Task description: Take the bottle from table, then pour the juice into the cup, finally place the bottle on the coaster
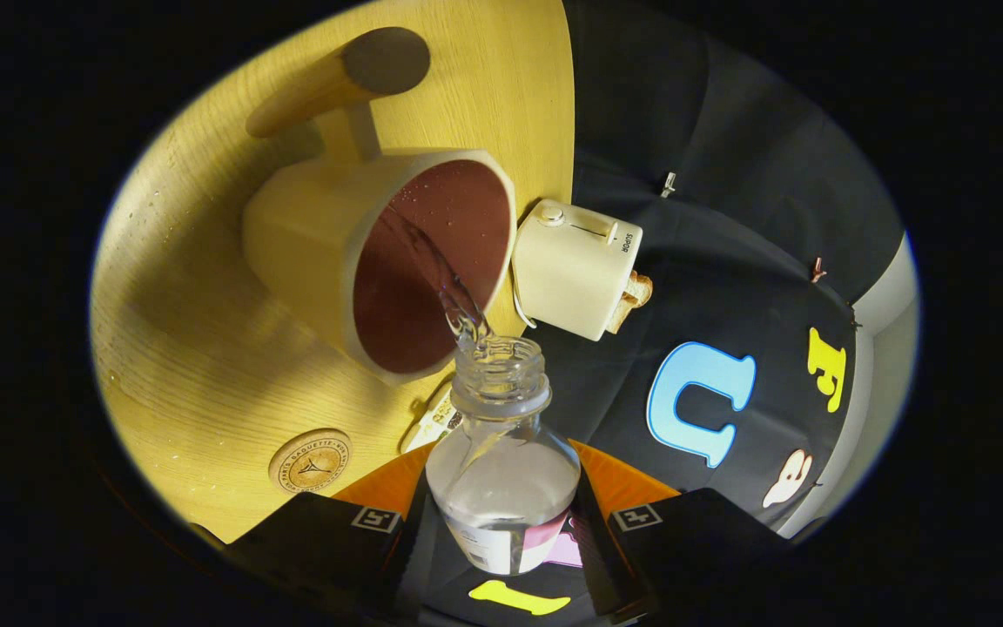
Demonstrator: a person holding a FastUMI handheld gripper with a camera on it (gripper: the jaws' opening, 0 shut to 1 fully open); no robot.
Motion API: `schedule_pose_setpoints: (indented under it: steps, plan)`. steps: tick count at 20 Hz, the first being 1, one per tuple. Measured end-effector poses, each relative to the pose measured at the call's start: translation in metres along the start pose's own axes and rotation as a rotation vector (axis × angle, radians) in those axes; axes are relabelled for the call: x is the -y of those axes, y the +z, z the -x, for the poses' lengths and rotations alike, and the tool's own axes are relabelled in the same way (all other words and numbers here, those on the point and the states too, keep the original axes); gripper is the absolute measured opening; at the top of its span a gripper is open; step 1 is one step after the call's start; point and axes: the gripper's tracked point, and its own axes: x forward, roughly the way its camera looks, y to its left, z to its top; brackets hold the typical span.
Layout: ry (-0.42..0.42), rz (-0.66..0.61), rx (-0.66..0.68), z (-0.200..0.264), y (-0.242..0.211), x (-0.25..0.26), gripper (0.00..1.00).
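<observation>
A round wooden coaster (310, 461) with a printed emblem lies flat on the pale wooden table (188, 348), just ahead of the gripper's left finger and apart from the cup. Farther out beyond that finger, a cream cup (319, 252) with a dark reddish inside stands on the table, its mouth turned toward the camera. Beyond the cup, a wooden post with a rounded dark end (353, 74) rises from the tabletop.

The gripper (501, 531) is closed on a clear plastic bottle (501, 461): both fingers press on its body, one on each side, with the label down near them. The bottle is tipped so that its open threaded neck points ahead at the cup's rim, and a thin clear stream (445, 279) runs from the mouth into the cup.

Just right of the cup, beyond the bottle's neck, a small cream toaster (575, 270) with slices of toast showing sits at the table's edge.
</observation>
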Motion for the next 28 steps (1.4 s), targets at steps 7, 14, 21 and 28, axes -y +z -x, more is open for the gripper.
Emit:
schedule_pose_setpoints:
  steps: [7, 14, 21, 28]
  plan:
    - [-0.016, 0.057, 0.025, -0.002, 0.001, 0.008, 0.73]
    - [-0.03, 0.113, 0.052, -0.002, 0.005, 0.015, 0.73]
    - [-0.062, 0.163, 0.065, -0.002, -0.003, 0.03, 0.73]
    - [-0.084, 0.202, 0.077, -0.001, -0.009, 0.038, 0.73]
